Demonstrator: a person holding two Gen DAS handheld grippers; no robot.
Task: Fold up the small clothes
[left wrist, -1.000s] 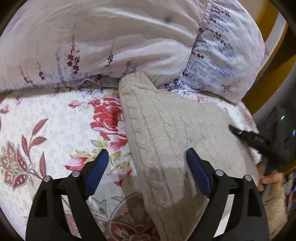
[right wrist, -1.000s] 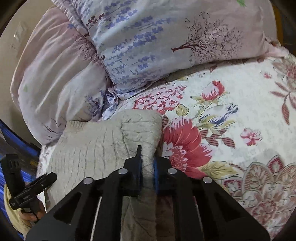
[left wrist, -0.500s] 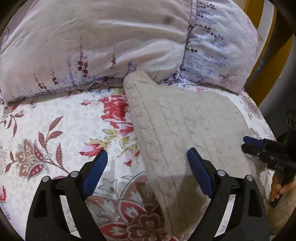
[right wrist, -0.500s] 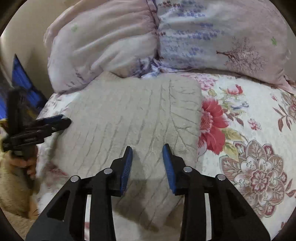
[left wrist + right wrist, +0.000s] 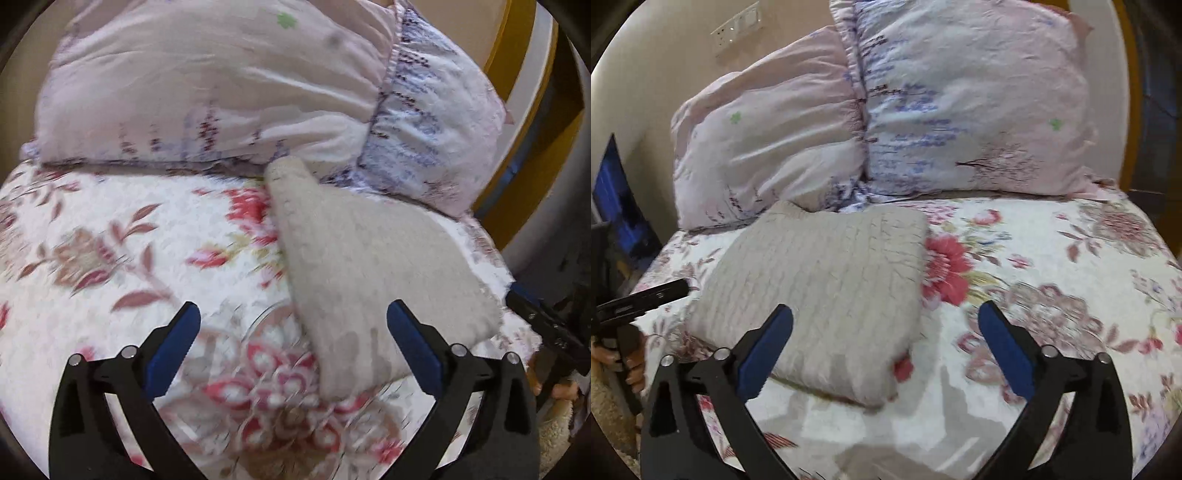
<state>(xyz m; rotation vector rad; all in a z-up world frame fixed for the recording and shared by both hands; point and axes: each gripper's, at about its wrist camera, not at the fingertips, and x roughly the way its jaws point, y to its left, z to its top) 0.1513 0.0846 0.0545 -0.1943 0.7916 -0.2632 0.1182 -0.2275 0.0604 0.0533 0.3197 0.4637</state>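
Note:
A beige cable-knit garment (image 5: 827,284) lies folded into a flat rectangle on the floral bedspread (image 5: 1052,295), its far end touching the pillows. It also shows in the left wrist view (image 5: 362,266). My right gripper (image 5: 884,332) is open and empty, held back above the garment's near right corner. My left gripper (image 5: 293,332) is open and empty, above the garment's near left edge. The right gripper shows at the right edge of the left wrist view (image 5: 546,325). The left gripper shows at the left edge of the right wrist view (image 5: 642,299).
Two floral pillows (image 5: 775,147) (image 5: 979,110) stand against the headboard behind the garment. A yellow bed frame (image 5: 517,110) runs along the right in the left wrist view. A wall socket panel (image 5: 737,27) is above the pillows. The bedspread (image 5: 110,258) stretches left of the garment.
My right gripper let go of the garment's edge, opened wide and pulled back. My left gripper stayed open and also drew back. The garment now lies folded flat.

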